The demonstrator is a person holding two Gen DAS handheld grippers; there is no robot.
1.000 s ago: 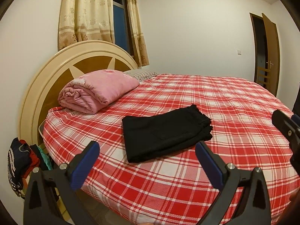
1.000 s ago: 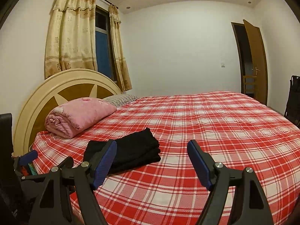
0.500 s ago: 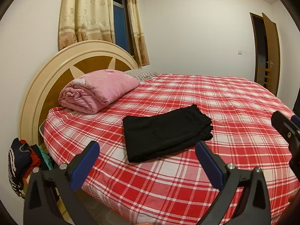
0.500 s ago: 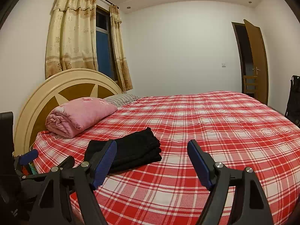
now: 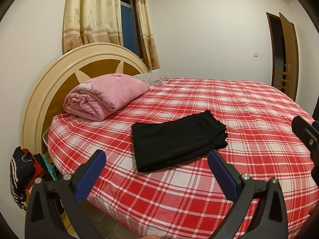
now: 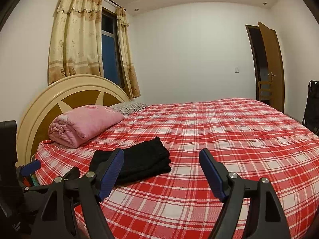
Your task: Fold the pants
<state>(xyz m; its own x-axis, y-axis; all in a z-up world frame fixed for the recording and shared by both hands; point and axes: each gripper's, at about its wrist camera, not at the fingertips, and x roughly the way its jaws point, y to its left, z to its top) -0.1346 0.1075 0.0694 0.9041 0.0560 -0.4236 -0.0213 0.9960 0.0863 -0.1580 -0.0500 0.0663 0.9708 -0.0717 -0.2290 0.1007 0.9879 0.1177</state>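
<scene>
Black pants (image 5: pixel 175 139) lie folded in a neat rectangle on the red plaid bed (image 5: pixel 259 119), near its front edge. They also show in the right wrist view (image 6: pixel 143 159), partly behind my left finger. My left gripper (image 5: pixel 156 160) is open and empty, held back from the bed edge, in front of the pants. My right gripper (image 6: pixel 161 159) is open and empty, to the right of the pants. Part of the right gripper shows at the right edge of the left wrist view (image 5: pixel 307 137).
A rolled pink quilt (image 5: pixel 103 97) lies by the round headboard (image 5: pixel 59 75), with a striped pillow (image 5: pixel 151 78) behind it. A pile of clothes (image 5: pixel 26 173) sits on the floor left of the bed. An open door (image 5: pixel 287 51) is at the far right.
</scene>
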